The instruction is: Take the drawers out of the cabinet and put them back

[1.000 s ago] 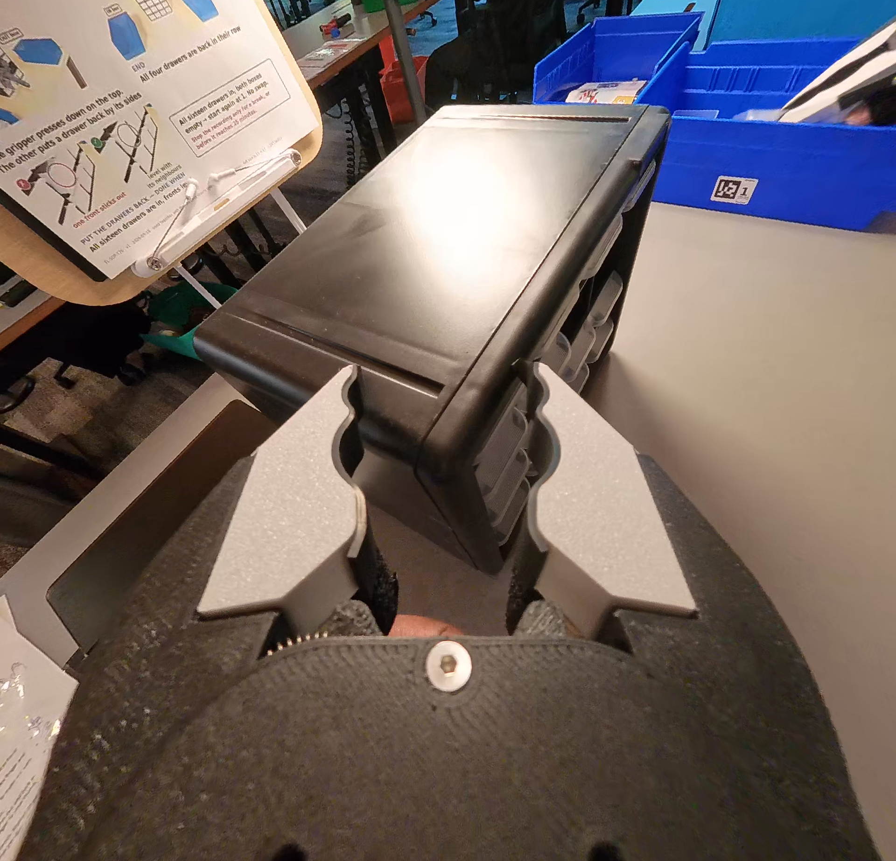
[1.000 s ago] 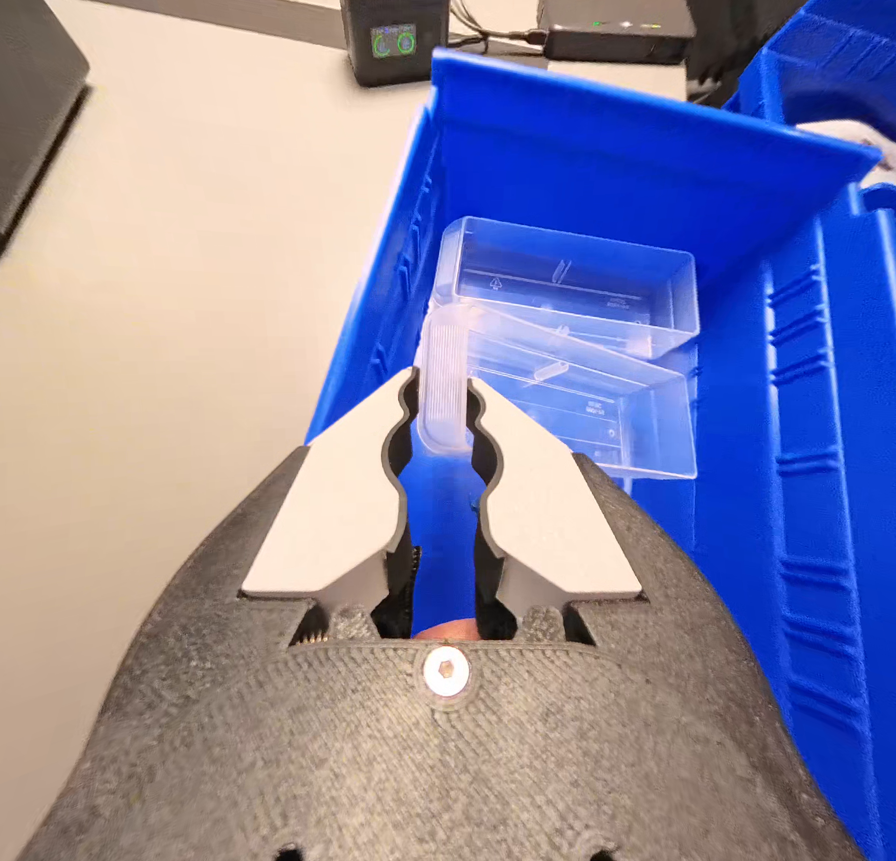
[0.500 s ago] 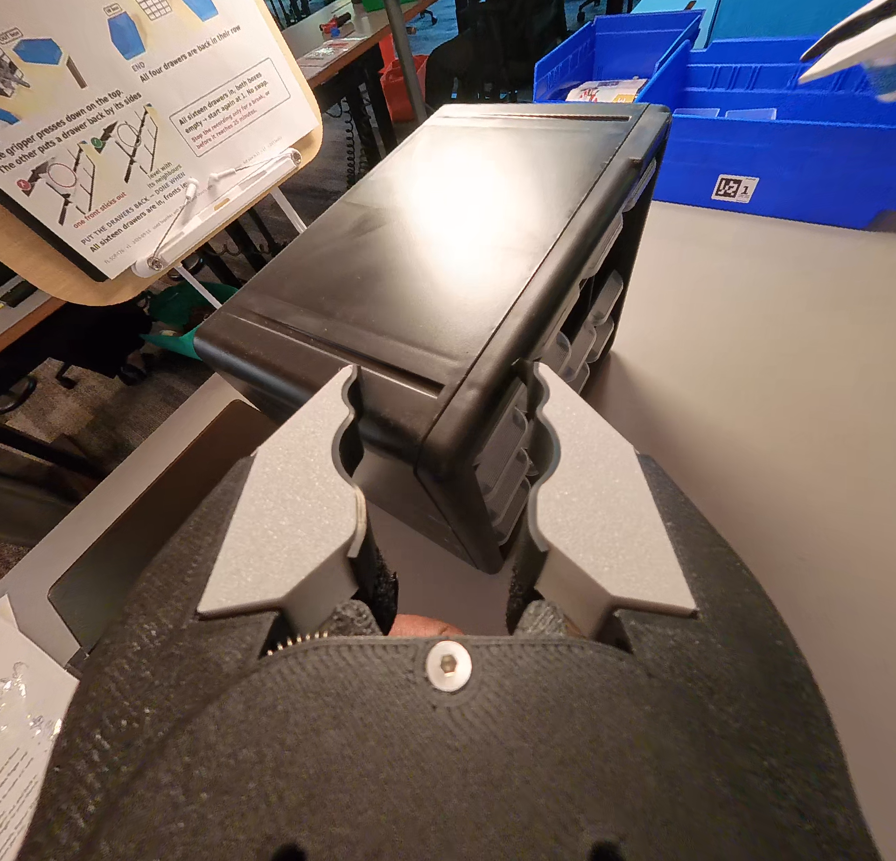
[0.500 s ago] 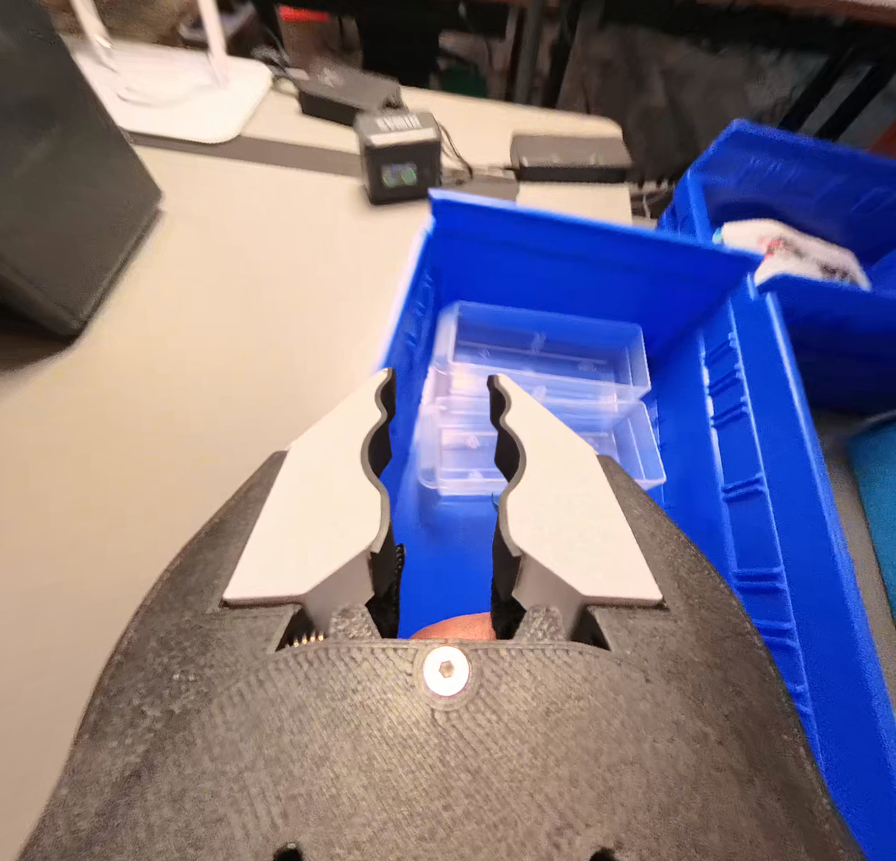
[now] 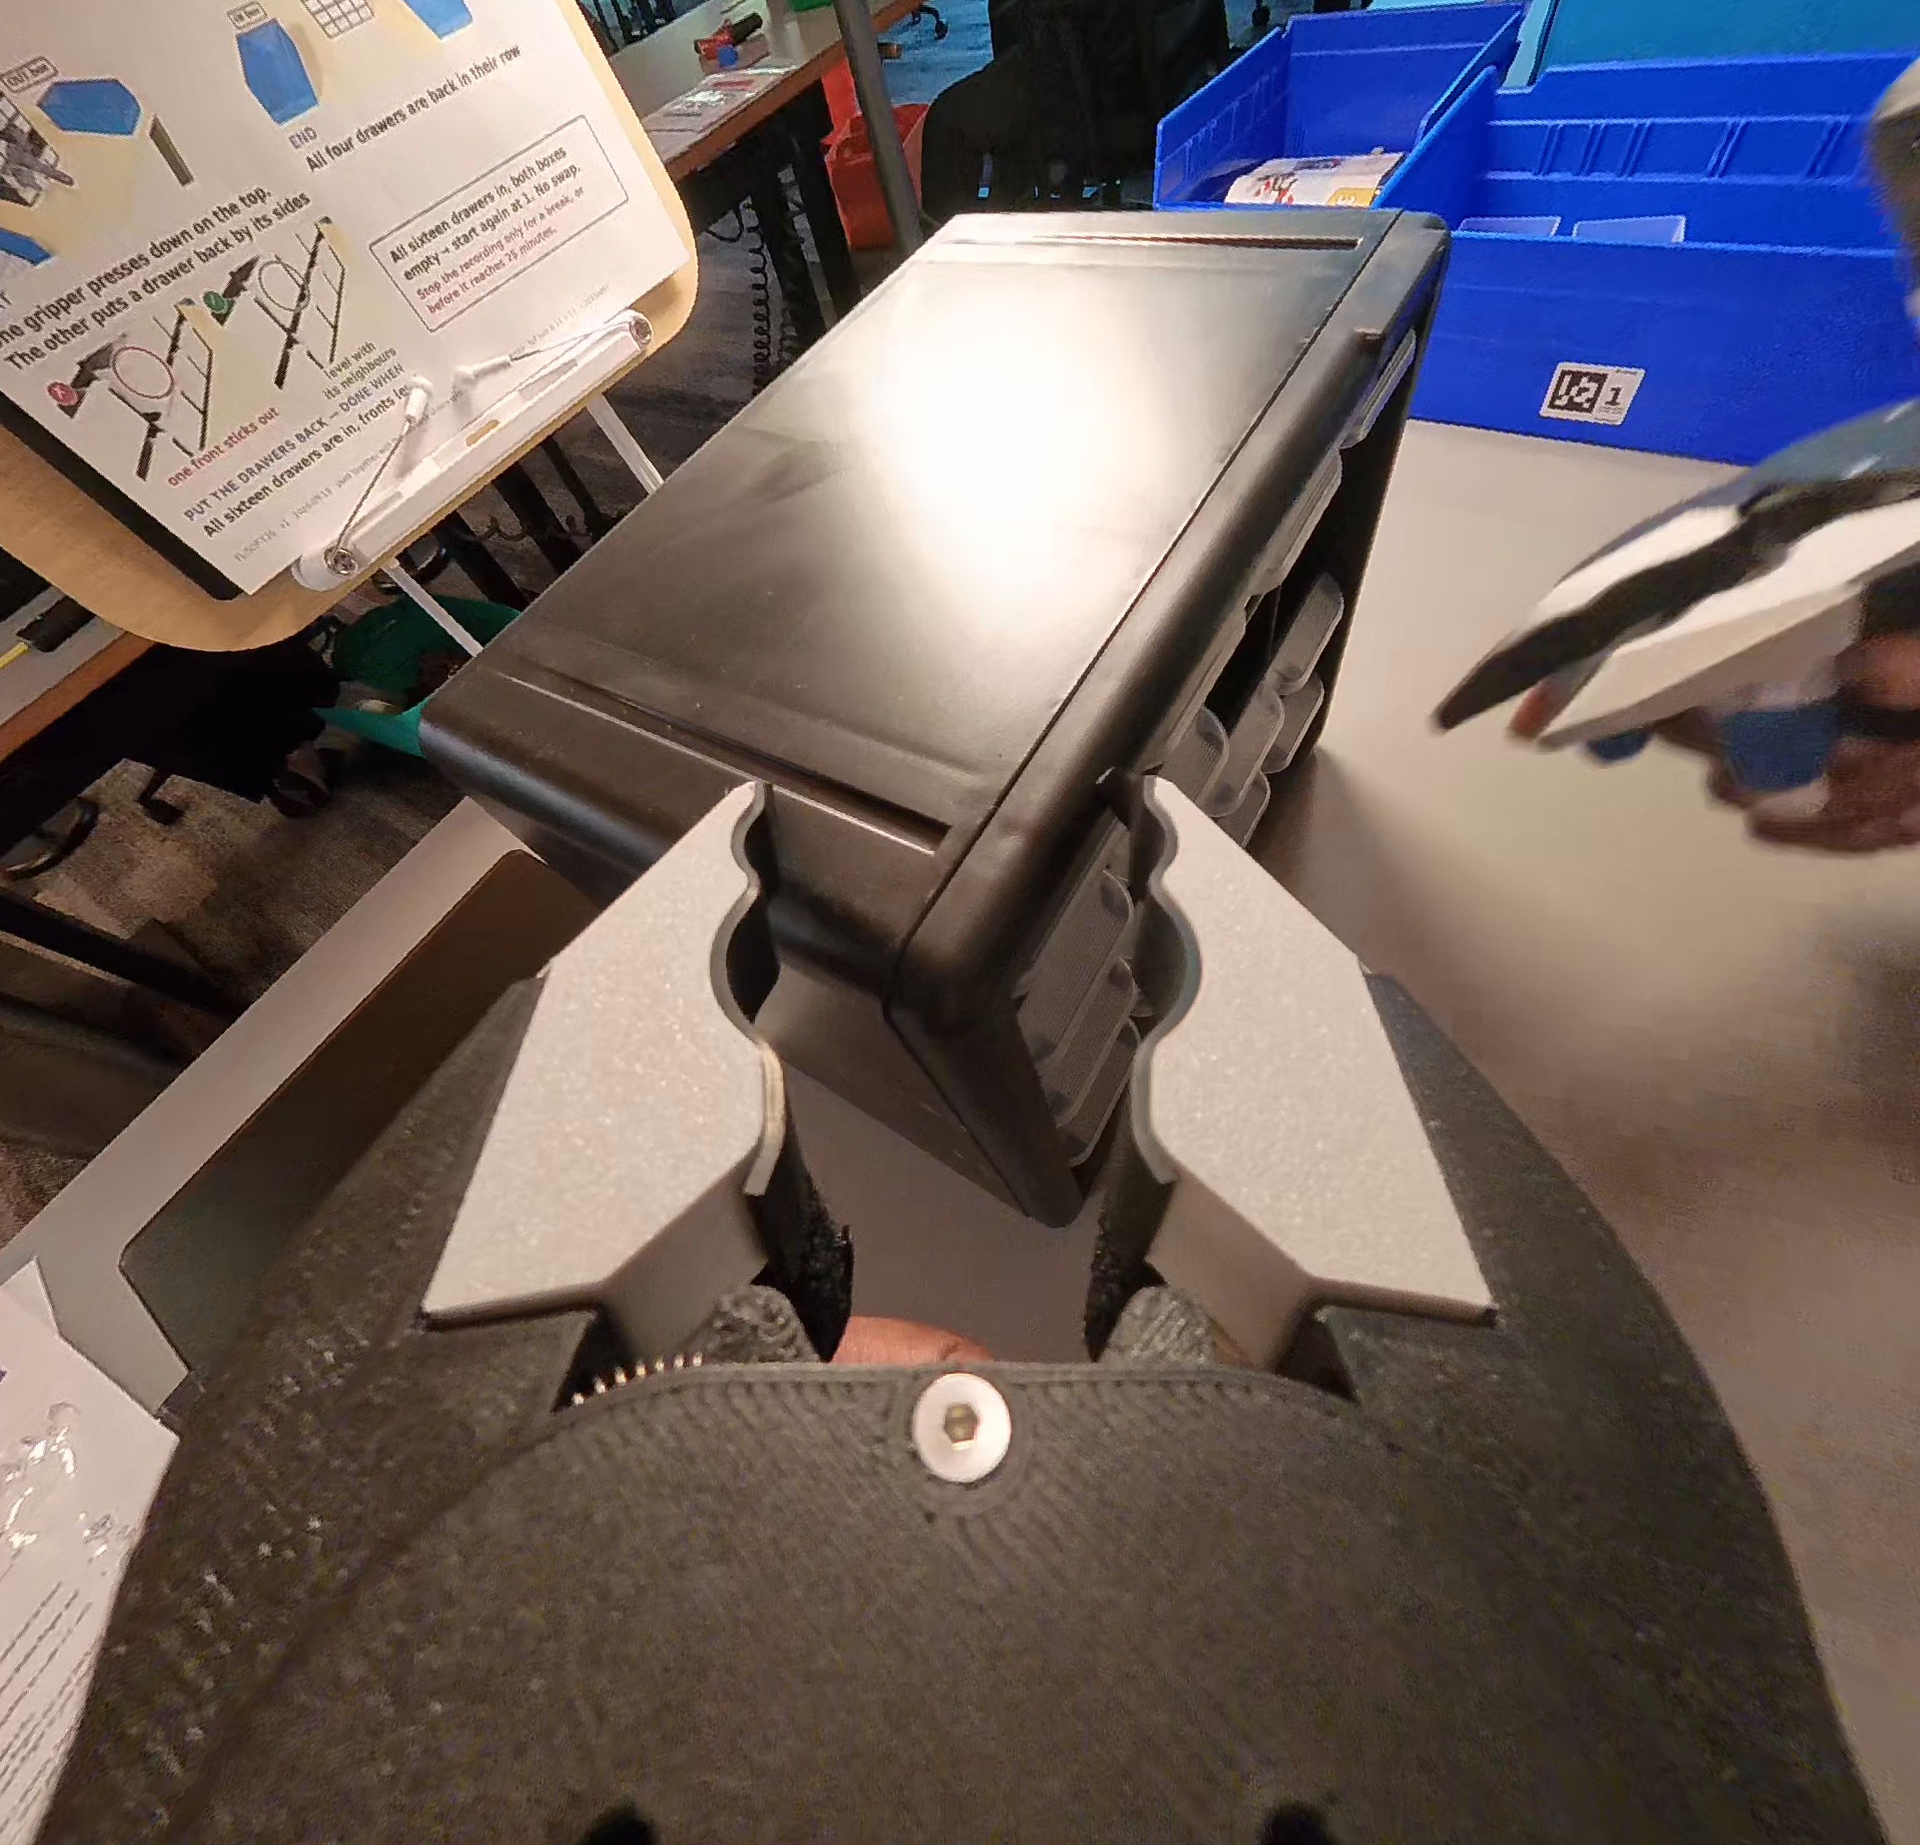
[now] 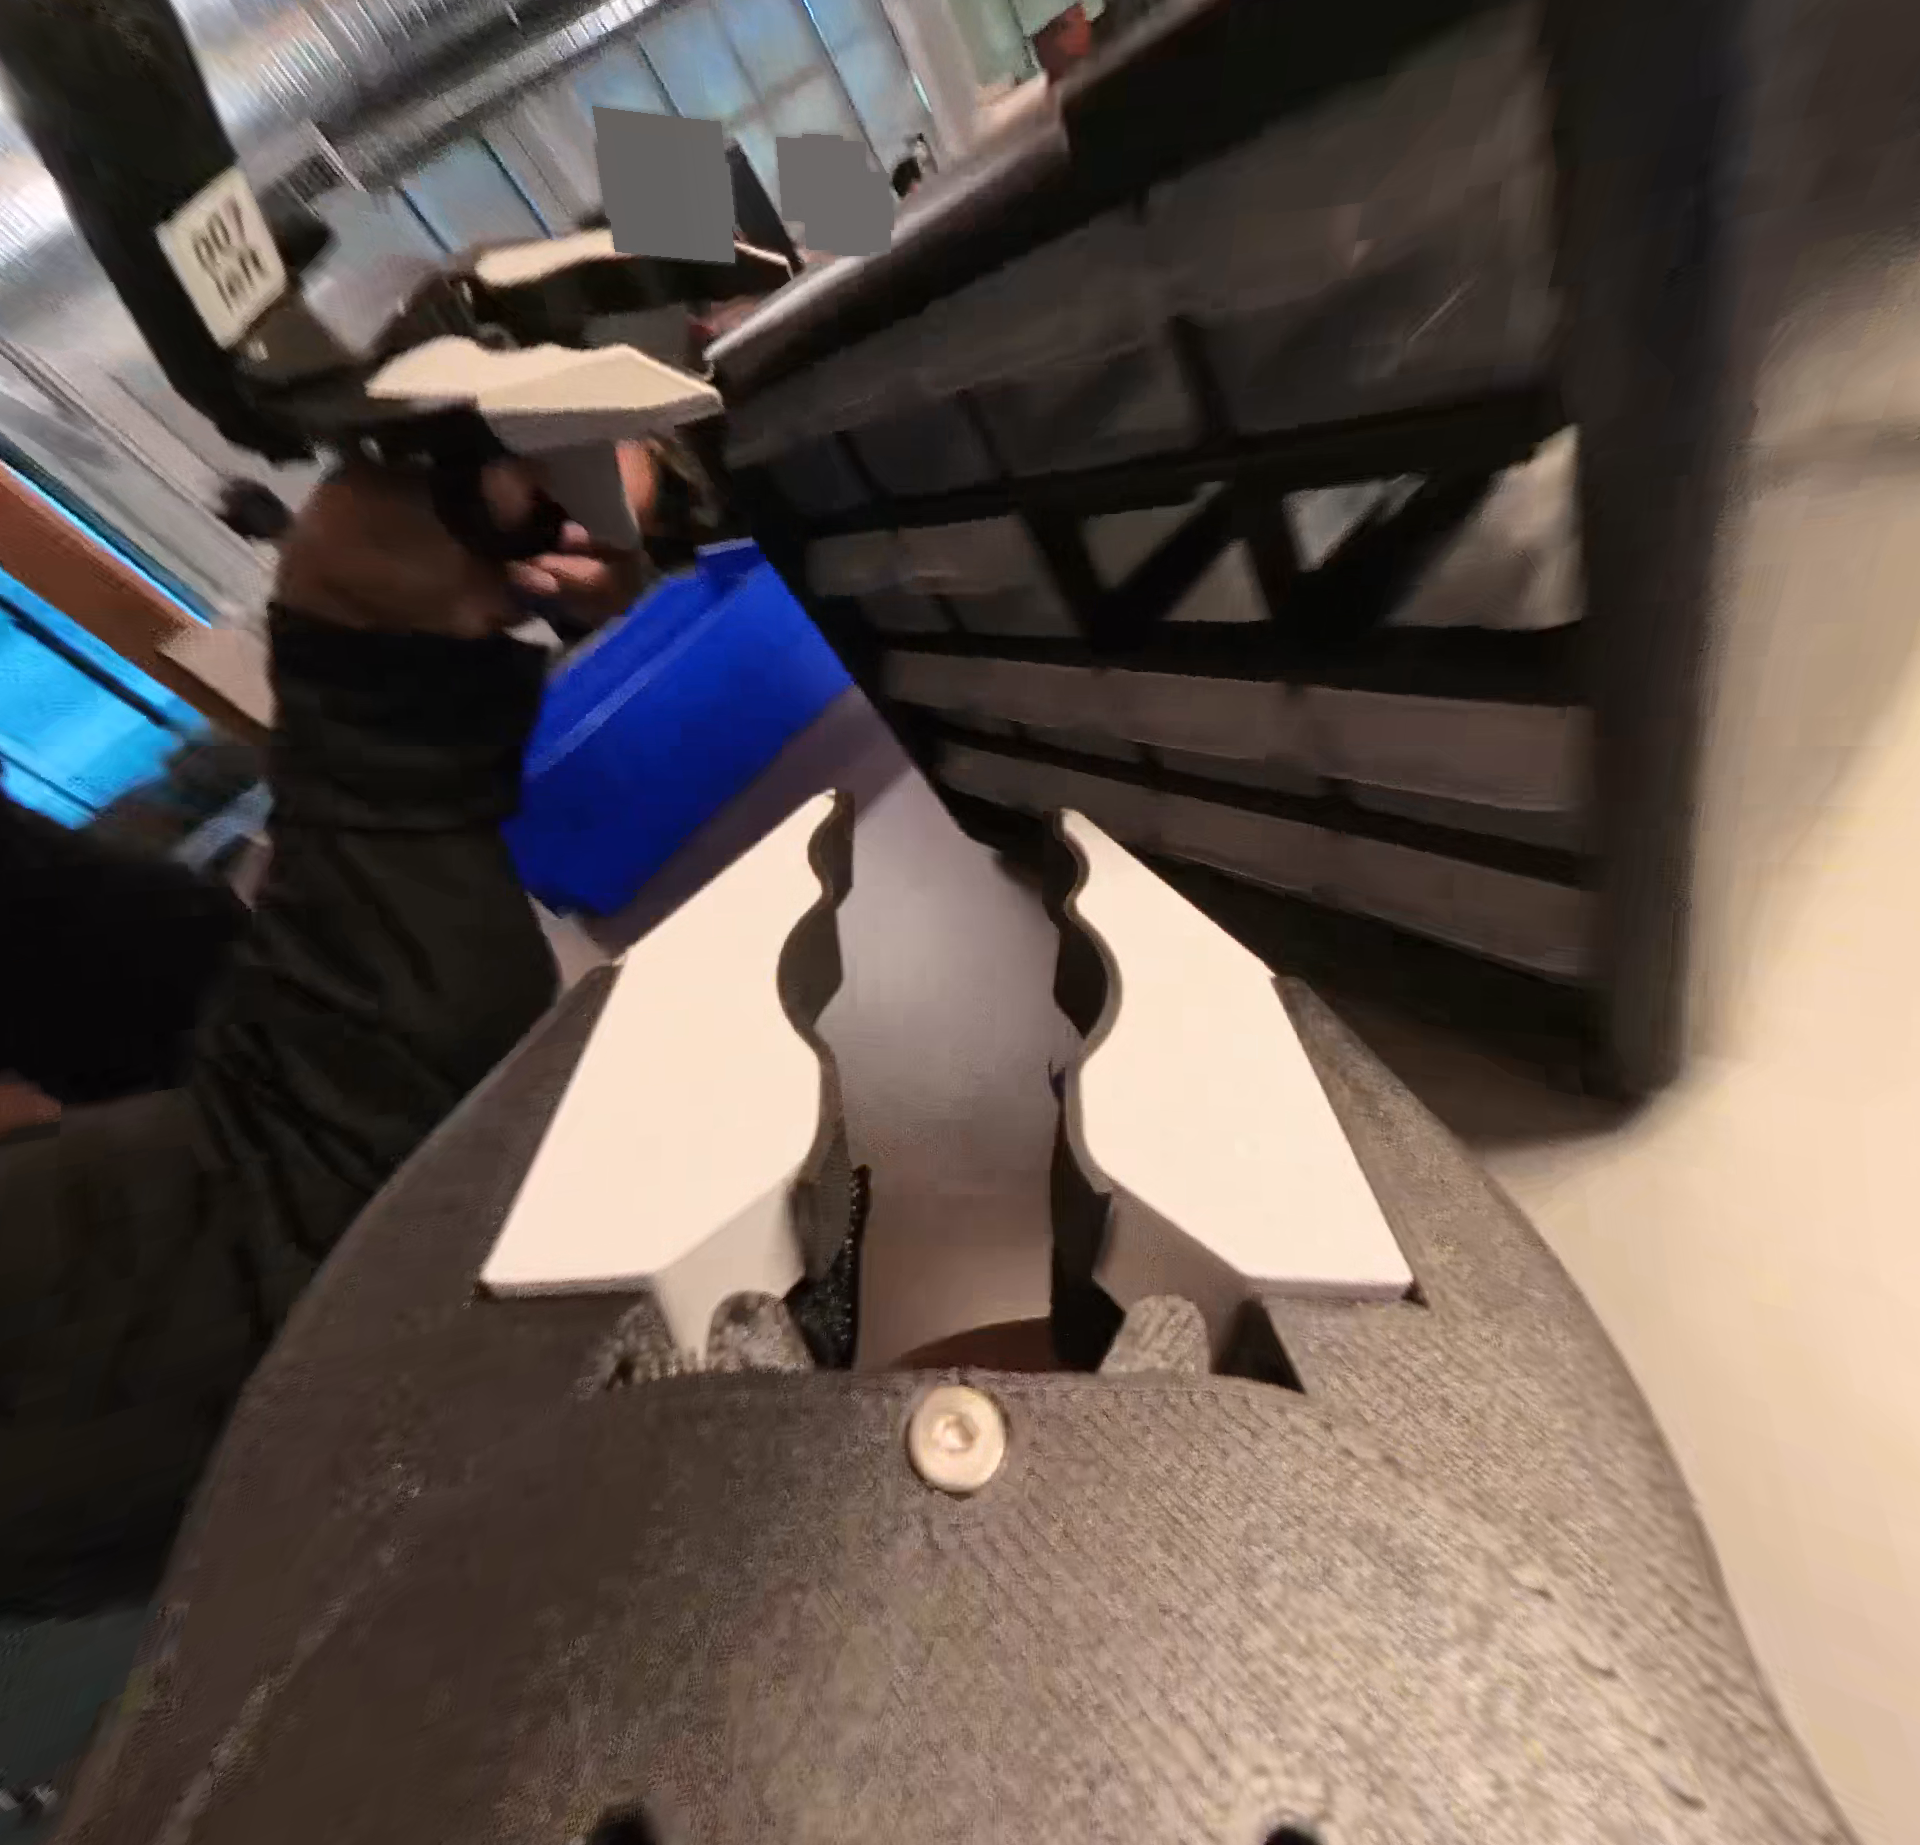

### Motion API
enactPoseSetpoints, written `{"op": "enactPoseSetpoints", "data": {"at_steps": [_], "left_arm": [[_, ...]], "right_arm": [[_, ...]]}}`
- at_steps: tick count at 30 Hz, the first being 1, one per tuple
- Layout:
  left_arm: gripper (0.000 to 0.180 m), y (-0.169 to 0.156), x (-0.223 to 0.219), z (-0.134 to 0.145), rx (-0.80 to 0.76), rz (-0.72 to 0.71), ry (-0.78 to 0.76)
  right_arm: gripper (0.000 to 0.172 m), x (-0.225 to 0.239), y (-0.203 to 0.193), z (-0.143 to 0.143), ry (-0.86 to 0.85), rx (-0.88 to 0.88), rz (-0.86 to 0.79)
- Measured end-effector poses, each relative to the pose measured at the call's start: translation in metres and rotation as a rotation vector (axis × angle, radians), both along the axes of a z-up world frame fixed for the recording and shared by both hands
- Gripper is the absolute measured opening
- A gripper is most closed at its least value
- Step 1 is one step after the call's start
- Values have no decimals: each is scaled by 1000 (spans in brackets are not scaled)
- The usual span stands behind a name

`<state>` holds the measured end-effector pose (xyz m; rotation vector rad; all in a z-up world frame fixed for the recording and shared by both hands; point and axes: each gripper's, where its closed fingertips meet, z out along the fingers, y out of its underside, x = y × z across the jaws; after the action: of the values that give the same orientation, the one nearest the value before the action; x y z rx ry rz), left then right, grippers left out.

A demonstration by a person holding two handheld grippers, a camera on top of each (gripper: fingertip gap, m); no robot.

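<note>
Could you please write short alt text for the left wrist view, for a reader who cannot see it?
The left gripper rests open on the near top corner of a black drawer cabinet on a grey table. The right gripper, blurred, reaches in from the right; blue bins stand behind.

Overhead glare on the black cabinet; heavy motion blur in right wrist view.

Printed instruction sheet on a board — coded sticker on the blue bin.
</note>
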<state>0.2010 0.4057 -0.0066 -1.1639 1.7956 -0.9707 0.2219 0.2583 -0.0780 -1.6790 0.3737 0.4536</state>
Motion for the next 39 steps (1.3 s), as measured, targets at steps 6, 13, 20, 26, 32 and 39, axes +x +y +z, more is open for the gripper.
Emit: {"op": "enactPoseSetpoints", "data": {"at_steps": [6,13,20,26,32,39], "left_arm": [[68,0,0,0,-12,-9,-3],[68,0,0,1,-20,-17,-5],[68,0,0,1,-14,-10,-5],[68,0,0,1,-13,-10,-5],[68,0,0,1,-13,-11,-5],[68,0,0,1,-12,-8,-6]], "right_arm": [[40,-8,74,-6,380,162,-32],[36,6,91,12,491,328,-109],[10,-2,101,10,505,347,-128],[6,-31,74,10,533,382,-64],[5,-81,22,14,560,451,27],[3,-114,-27,9,581,447,55]]}}
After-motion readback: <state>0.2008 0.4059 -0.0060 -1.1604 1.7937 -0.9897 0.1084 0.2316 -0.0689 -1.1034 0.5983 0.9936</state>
